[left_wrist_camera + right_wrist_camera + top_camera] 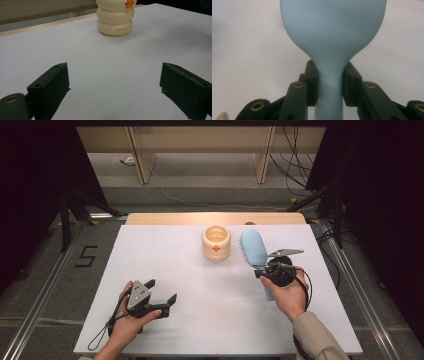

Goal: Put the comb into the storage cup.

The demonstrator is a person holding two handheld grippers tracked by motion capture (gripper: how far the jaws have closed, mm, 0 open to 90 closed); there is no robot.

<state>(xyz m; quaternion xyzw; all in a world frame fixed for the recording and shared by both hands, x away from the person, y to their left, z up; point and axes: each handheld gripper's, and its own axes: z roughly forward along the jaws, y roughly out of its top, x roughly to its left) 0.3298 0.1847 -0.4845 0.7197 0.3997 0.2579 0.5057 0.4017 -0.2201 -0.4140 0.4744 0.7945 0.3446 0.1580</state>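
The right tool (264,270) grips a light blue hairbrush (254,248) by the neck, where the handle narrows below the head; in the right gripper view both black jaws press flat against the neck (329,82) from either side. The right hand (287,292) wraps the tool's body from below, forearm coming up from the table's near right corner in a beige sleeve, wrist bent slightly inward so the tool points toward the far edge. The brush runs away from the hand, its head toward the far edge with bristles facing left and its handle end showing under the hand; whether it rests on the table or is lifted cannot be told.

The left tool (162,291) stands open with nothing between its jaws, low over the near left part of the white table (200,310). The left hand (127,317) holds it from behind, pointing toward the far right. Ahead of it, near the middle of the far edge, a cream ribbed cup (216,243) stands upright just left of the brush head.
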